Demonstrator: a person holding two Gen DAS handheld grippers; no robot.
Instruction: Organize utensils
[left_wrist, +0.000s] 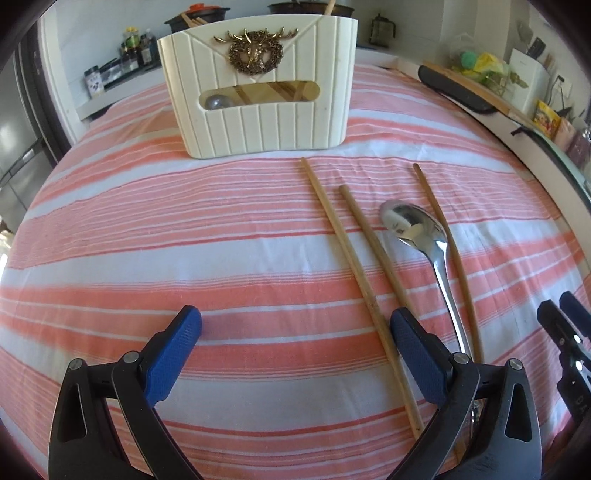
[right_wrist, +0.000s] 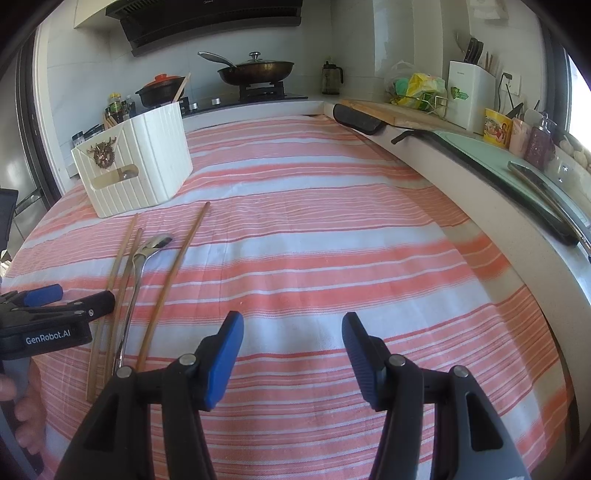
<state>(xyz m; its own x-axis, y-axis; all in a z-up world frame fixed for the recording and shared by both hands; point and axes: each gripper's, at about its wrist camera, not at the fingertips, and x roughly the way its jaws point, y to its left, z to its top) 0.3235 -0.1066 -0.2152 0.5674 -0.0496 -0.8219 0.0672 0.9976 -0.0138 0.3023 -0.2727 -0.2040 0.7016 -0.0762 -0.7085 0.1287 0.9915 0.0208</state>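
Woven striped cloth (left_wrist: 221, 229), matt and faintly ribbed. Three chopsticks (left_wrist: 354, 280) of bare matt wood. Spoon (left_wrist: 417, 225) of polished, mirror-bright metal. Holder (left_wrist: 258, 122) of ribbed cream plastic with gilt metal emblem (left_wrist: 255, 51). Gripper pads (right_wrist: 225, 362) of textured blue rubber.

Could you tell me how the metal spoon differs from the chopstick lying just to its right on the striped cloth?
The spoon is shiny silver metal; the chopstick is matte, light brown and looks wooden. The spoon widens into a rounded bowl at its far end, while the chopstick stays a thin plain stick throughout. The chopstick's far tip reaches closer to the white holder than the spoon's bowl does. Both lie flat on the striped cloth, roughly parallel, and neither is held.
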